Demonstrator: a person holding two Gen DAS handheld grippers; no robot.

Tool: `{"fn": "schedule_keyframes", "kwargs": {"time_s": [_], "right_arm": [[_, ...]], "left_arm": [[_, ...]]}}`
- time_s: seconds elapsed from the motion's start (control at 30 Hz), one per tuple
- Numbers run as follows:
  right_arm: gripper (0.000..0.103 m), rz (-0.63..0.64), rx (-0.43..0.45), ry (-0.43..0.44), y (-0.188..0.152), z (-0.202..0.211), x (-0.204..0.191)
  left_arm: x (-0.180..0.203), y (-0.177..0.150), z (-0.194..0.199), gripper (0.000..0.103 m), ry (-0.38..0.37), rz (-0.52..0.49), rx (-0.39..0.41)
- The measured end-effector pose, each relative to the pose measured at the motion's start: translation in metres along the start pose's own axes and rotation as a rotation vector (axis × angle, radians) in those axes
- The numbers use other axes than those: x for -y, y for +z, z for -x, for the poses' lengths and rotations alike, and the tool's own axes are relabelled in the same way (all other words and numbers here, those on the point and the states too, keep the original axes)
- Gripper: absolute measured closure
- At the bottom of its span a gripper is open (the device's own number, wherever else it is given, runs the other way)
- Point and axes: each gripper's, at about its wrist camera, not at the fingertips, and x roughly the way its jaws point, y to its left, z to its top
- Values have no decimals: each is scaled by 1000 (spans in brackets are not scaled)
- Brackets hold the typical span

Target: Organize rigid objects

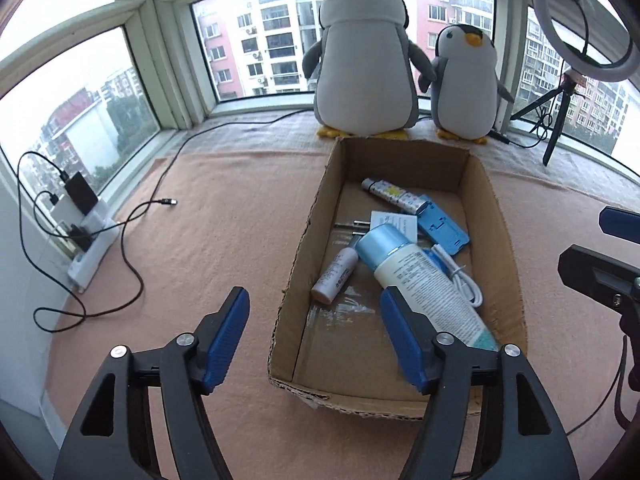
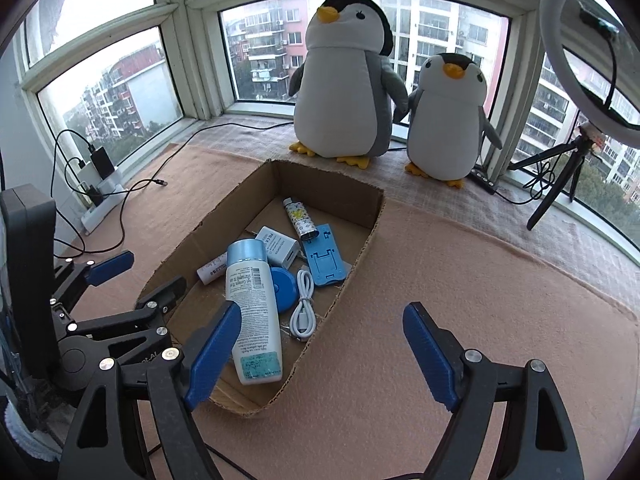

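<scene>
Your left claw (image 1: 316, 336) hung wide open with nothing in it, one blue pad over the mat (image 1: 200, 208), the other over the near corner of the box (image 1: 308, 224). Your right claw (image 2: 320, 352) gaped just as wide and just as empty, straddling the box's right wall, left pad in front of the bottle (image 2: 252, 312).

Inside the box everything had landed in one loose heap! The bottle lay on its side, cap pointing to the windows, resting across a small tube (image 1: 334, 272) and a round blue item (image 2: 284, 290). Beside it sat a coiled white cable (image 2: 302, 308), a blue stand (image 2: 326, 258), a white charger (image 2: 278, 246) and a patterned stick (image 2: 298, 218) further back.

No loose item showed on the mat around the box, so I judged the gathering done or nearly so, and both claws parked open because they'd nothing left to carry. The two penguins (image 1: 362, 52) watched from the sill, well clear.
</scene>
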Motion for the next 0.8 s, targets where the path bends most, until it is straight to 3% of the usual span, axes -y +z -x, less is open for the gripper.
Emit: {"fn": "schedule_keyframes", "kwargs": {"time_s": [0.5, 0.8], "right_arm": [[17, -93, 102, -49, -17, 73, 21], [10, -154, 189, -114, -28, 115, 35]], "left_arm": [[1, 9, 78, 21, -2, -21, 90], [-2, 10, 115, 21, -18, -4, 148]]}}
